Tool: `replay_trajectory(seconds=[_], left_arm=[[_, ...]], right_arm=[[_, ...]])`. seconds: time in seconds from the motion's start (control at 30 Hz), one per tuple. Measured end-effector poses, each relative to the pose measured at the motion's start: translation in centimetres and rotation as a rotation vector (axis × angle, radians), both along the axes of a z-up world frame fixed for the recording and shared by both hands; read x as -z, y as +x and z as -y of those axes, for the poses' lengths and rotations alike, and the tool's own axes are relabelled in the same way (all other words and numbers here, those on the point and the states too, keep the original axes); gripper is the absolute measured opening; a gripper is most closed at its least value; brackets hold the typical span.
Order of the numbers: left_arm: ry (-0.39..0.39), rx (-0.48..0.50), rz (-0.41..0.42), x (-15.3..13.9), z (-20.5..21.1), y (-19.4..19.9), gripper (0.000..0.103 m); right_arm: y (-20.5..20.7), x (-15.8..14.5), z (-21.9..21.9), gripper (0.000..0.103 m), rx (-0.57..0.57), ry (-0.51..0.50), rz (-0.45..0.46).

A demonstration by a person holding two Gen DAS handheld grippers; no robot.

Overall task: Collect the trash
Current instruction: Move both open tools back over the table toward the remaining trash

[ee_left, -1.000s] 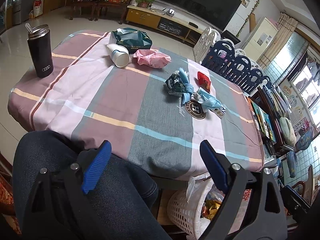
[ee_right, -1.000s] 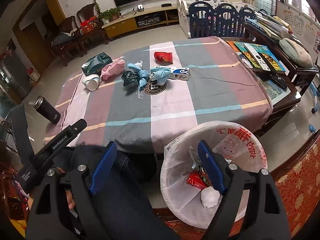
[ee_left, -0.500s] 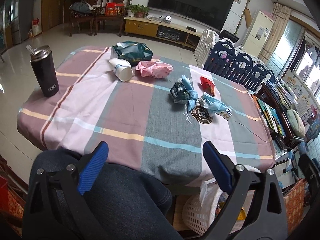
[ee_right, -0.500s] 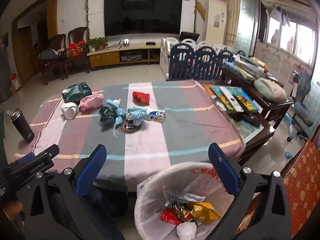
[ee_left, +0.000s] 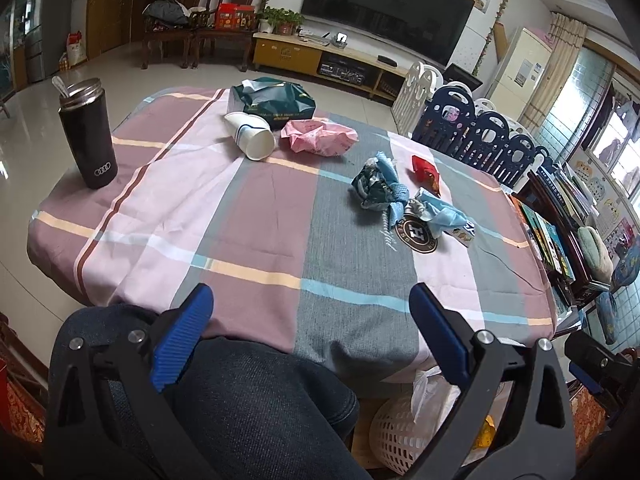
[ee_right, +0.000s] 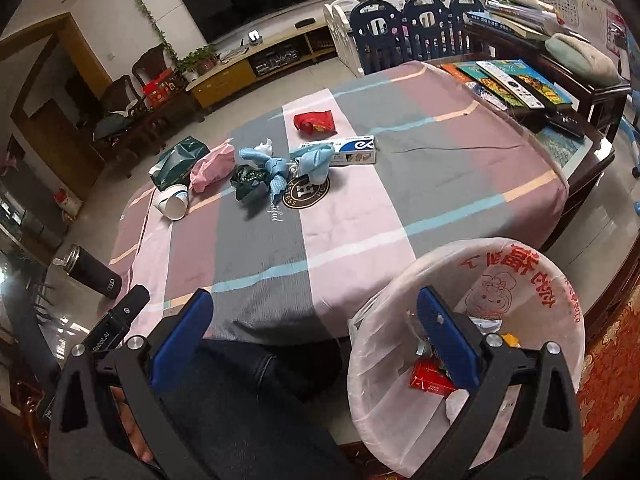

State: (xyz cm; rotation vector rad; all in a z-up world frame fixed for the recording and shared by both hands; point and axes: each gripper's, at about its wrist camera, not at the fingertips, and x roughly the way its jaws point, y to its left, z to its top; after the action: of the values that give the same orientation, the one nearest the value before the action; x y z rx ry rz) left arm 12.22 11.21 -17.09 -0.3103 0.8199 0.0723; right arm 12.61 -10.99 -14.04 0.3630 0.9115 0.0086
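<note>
The right gripper [ee_right: 312,336] has spread wide and hangs empty over the bin [ee_right: 520,264]; the left gripper [ee_left: 310,332] is also wide, empty; table [ee_left: 260,240] trash remains.

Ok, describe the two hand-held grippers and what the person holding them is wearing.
Both look alike. The left hand-held gripper and the right hand-held gripper have black angular plastic frames with silver bolt heads, and each finger carries a ribbed blue pad. In the right wrist view, the left one's black body bears small white lettering. The person wears dark blue denim trousers. No cables or sleeves show.
</note>
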Motion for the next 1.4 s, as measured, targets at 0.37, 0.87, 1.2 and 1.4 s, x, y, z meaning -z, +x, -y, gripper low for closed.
replay_trajectory(seconds=[0.37, 0.87, 1.2, 1.4], left_arm=[[-0.001, -0.009, -0.019, 0.5, -0.2, 0.2, 0.098], [-0.006, -0.036, -0.025, 0.9, -1.1, 0.3, 0.098], [0.000, -0.085, -0.008, 0.6, -2.6, 0.0, 0.098], [-0.015, -0.140, -0.017, 0.9, -4.6, 0.1, 0.098]], right_arm=[[-0.3, -0.1, -0.8, 0.099, -0.046, -0.043, -0.001], [-0.1, 0.4, -1.0, 0.099, -0.057, -0.058, -0.020], [0.8, 0.5, -1.1, 0.099, -0.049, -0.077, -0.005], [2.6, 0.5, -2.3, 0.099, -0.063, -0.057, 0.001]])
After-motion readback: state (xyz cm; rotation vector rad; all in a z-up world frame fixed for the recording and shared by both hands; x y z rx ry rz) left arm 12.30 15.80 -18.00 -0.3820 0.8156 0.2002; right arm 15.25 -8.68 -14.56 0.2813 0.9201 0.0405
